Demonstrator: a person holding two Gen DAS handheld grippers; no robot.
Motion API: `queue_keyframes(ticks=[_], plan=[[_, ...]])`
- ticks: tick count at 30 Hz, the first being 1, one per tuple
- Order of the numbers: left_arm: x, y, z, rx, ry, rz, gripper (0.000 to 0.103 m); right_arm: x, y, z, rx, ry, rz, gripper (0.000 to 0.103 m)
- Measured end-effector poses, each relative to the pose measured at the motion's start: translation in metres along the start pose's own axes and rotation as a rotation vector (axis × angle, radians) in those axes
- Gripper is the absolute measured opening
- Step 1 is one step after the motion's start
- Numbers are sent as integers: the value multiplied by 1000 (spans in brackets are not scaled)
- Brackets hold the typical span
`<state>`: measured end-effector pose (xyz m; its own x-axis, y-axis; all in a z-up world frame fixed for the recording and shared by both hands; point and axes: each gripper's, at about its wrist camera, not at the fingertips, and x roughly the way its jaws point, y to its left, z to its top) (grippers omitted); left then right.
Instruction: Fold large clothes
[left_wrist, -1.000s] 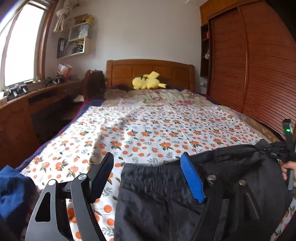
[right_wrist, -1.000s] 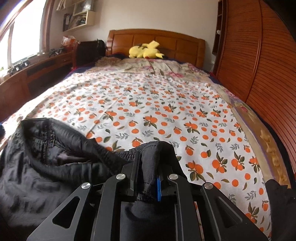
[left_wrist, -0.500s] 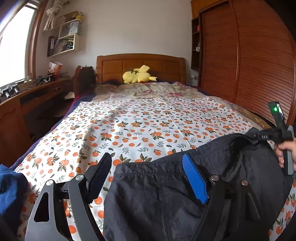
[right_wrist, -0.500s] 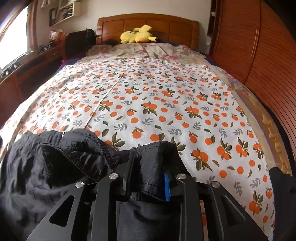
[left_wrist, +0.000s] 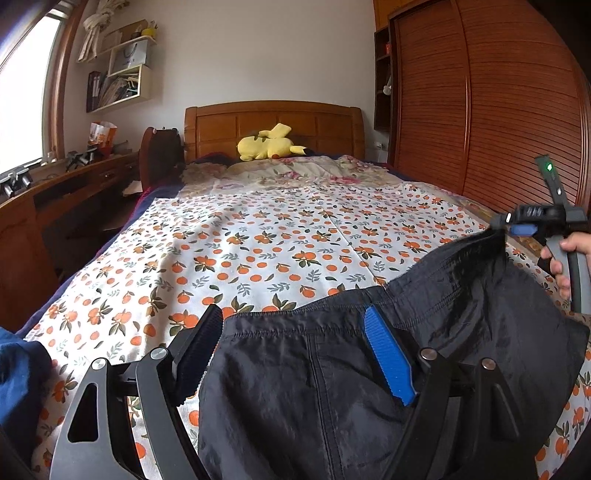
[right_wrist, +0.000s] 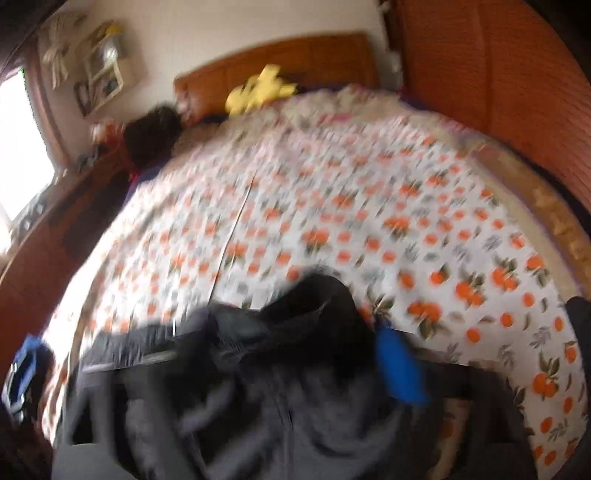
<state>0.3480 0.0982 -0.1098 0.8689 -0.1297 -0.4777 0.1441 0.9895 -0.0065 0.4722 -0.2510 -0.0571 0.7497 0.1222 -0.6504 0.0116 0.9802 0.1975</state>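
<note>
1. Claw work first: my right claw is opening at this moment, its blue pad swinging wide, and the crumpled black nylon trousers sit loose between the jaws with no pad pressing on them that I can make out; this view is badly blurred.
2. My left claw stands spread, with the trousers' stitched waistband edge draped over its blue right finger and its black left finger bare off to the side. It pinches nothing.
3. The trousers lie at the near end of the bed's white sheet printed with oranges, bunched toward the right side, where the left wrist view shows a hand holding the right claw's grip.
4. To do this step well, I judge I should let the cloth drop fully clear of the right jaws before drawing away, so no fold snags on a pad.
5. Next I would take the waistband corners afresh, one per claw, well apart, and pull the fabric taut and flat on the sheet.
6. Slippery nylon probably slides, so I would bite deep past the hem.
7. A yellow plush toy by the wooden headboard is well away and no concern.
</note>
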Motion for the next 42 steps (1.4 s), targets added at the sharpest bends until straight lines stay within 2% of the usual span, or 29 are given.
queue_keyframes(ticks=[2, 5, 9, 14, 15, 16, 21, 24, 25, 26, 28, 30, 33, 35, 36, 37, 38, 40, 42], plan=[[0, 0, 0, 1, -1, 0, 81, -4, 1, 8, -31, -17, -38, 90], [1, 0, 1, 3, -2, 0, 81, -3, 12, 9, -108, 6, -57, 90], [1, 0, 0, 3, -2, 0, 81, 8, 49, -14, -239, 67, -9, 89], [3, -2, -3, 6, 9, -3, 81, 34, 102, -57, -318, 183, 115, 75], [4, -2, -4, 7, 12, -4, 81, 40, 113, -65, -335, 208, 133, 68], [5, -2, -5, 7, 15, -6, 81, 47, 123, -72, -354, 232, 134, 64], [8, 2, -10, -8, 32, -21, 81, 72, 146, -90, -409, 285, 63, 62], [8, 2, -12, -10, 34, -25, 81, 87, 148, -94, -420, 287, 27, 51], [8, 2, -12, -9, 36, -25, 81, 94, 148, -94, -422, 294, 20, 42], [9, 1, -12, -9, 37, -25, 81, 98, 146, -93, -425, 295, 22, 38], [8, 1, -13, -8, 37, -27, 81, 105, 147, -90, -429, 291, 27, 20], [8, 0, -13, -4, 36, -28, 81, 110, 147, -84, -408, 280, 29, 17], [10, -3, -14, 1, 43, -30, 81, 118, 147, -77, -375, 273, 26, 18], [11, -6, -14, 7, 47, -33, 81, 121, 146, -74, -356, 281, 35, 29], [11, -8, -14, 11, 47, -34, 81, 119, 146, -73, -359, 270, 30, 37], [11, -9, -15, 13, 48, -37, 81, 114, 145, -72, -360, 252, 21, 50], [11, -11, -15, 15, 48, -40, 81, 105, 142, -69, -352, 230, 34, 55], [11, -15, -16, 25, 50, -41, 81, 87, 133, -64, -334, 202, 75, 62], [12, -16, -17, 28, 53, -45, 81, 73, 124, -62, -333, 185, 80, 64]])
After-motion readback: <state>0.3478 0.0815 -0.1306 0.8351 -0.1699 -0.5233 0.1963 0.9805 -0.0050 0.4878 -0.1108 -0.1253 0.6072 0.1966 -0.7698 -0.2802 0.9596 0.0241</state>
